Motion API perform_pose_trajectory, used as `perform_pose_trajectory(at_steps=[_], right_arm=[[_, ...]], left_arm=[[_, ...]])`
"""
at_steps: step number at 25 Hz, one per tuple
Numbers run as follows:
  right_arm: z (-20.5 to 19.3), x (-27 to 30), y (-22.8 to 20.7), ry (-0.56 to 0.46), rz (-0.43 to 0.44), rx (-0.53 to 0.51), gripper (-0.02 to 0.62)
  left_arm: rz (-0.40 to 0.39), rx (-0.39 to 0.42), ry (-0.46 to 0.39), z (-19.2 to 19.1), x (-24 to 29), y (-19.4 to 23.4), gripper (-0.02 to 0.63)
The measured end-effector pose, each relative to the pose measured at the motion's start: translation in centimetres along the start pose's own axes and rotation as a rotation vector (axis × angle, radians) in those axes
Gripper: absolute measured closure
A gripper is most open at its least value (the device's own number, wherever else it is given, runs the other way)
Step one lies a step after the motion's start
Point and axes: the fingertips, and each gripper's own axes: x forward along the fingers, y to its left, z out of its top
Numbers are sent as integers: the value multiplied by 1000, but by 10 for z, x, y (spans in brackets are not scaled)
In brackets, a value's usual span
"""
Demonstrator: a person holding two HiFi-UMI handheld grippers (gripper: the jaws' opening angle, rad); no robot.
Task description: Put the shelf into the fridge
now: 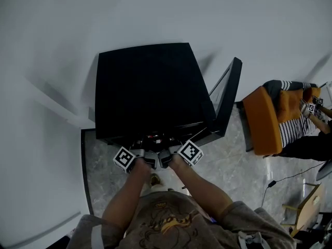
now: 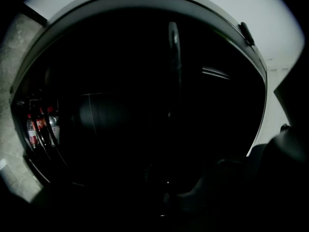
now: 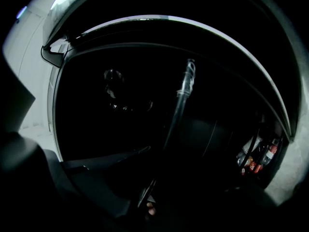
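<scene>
Left tool, right tool — both grip shelf at fridge.

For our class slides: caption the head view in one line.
From above: left gripper and right gripper meet at the front of the open black fridge.

The head view is taken from above the person, steeply downward, so the fridge, its open door and the floor are seen from well above. The left gripper and right gripper are framed low in the middle. Each gripper view is taken level and from very near, straight into the dark fridge. The shelf is seen edge-on as a thin line near the middle of both gripper views. The bottles are placed at the left edge of the left gripper view and at the lower right of the right gripper view. The fridge is shared by all three views.
</scene>
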Motion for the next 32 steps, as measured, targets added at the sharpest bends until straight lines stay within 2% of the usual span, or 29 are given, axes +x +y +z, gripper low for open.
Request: perform_pose_trajectory(at_steps=[26,32], right_arm=[[7,20,1,-9,5,-18,555],[7,20,0,7,6,-32,555]], left_arm=[[4,16,10,10,17,5,589],[-24,18,5,9,19,-1,576]])
